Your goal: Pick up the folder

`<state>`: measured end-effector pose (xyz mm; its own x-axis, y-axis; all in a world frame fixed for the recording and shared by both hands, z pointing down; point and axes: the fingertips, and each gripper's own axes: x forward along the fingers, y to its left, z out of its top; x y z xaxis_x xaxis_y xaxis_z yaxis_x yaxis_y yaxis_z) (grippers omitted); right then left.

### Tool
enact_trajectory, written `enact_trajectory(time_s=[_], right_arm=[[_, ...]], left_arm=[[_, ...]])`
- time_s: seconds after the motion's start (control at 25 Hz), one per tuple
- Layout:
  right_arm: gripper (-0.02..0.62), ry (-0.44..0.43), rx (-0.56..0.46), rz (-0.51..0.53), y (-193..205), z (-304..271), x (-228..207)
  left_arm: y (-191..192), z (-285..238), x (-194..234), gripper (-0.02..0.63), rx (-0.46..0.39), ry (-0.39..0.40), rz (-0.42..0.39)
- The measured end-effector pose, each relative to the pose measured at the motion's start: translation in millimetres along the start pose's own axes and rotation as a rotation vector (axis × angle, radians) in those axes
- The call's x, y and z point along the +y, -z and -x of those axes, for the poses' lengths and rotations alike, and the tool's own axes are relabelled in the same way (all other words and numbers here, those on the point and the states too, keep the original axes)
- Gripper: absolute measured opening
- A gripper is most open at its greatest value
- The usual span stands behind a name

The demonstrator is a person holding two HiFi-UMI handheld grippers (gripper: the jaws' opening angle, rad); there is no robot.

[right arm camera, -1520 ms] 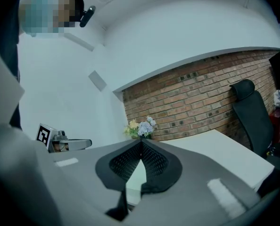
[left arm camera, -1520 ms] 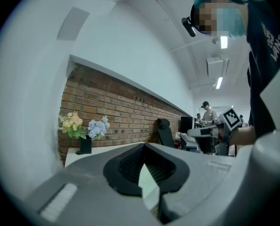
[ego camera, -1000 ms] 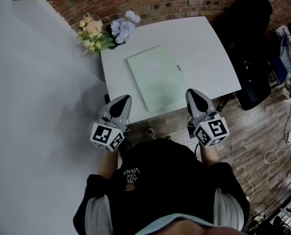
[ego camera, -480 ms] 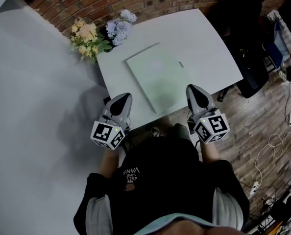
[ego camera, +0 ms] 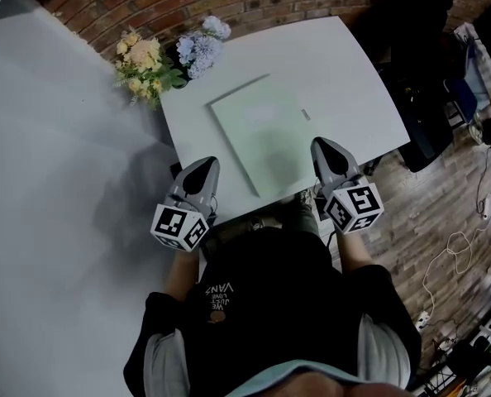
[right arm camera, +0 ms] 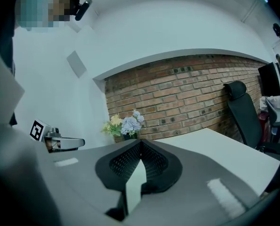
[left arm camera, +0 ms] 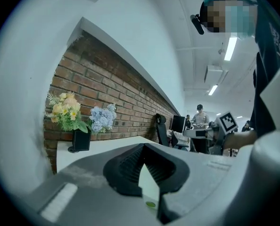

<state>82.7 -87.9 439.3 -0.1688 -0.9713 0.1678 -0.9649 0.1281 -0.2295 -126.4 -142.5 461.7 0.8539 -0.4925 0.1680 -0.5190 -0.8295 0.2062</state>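
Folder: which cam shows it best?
Head view. It looks down on the whole pale green folder, lying flat on the white table with all its edges in sight. The left and right gripper views look low across the table, and the folder can't be made out in either.

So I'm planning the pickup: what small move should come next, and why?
Probably open the right gripper and ease it to the near edge of the folder: it and the left gripper are both shut and empty, and the folder lies flat on the table, untouched.
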Motion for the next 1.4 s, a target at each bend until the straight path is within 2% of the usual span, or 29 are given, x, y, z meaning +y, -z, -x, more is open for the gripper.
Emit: enact_trajectory(time_s=[0.2,0.52,0.96,1.4], right_arm=[[-0.008,-0.026,0.027,0.004,-2,-17,-20],[-0.008,-0.071,0.078,0.006,-3,-40,-57],[0.002,-0.145,0.184,-0.002,12,-77,-93],[0.028,-0.218,0.309,0.001,41,-103,-108]], left_arm=[[3,-17,2,0.000,0.013,-0.036,0.016],[10,-41,8,0.000,0.026,-0.138,0.066],[35,-52,20,0.000,0.038,-0.311,0.198],[54,-61,24,0.028,0.042,-0.395,0.298]])
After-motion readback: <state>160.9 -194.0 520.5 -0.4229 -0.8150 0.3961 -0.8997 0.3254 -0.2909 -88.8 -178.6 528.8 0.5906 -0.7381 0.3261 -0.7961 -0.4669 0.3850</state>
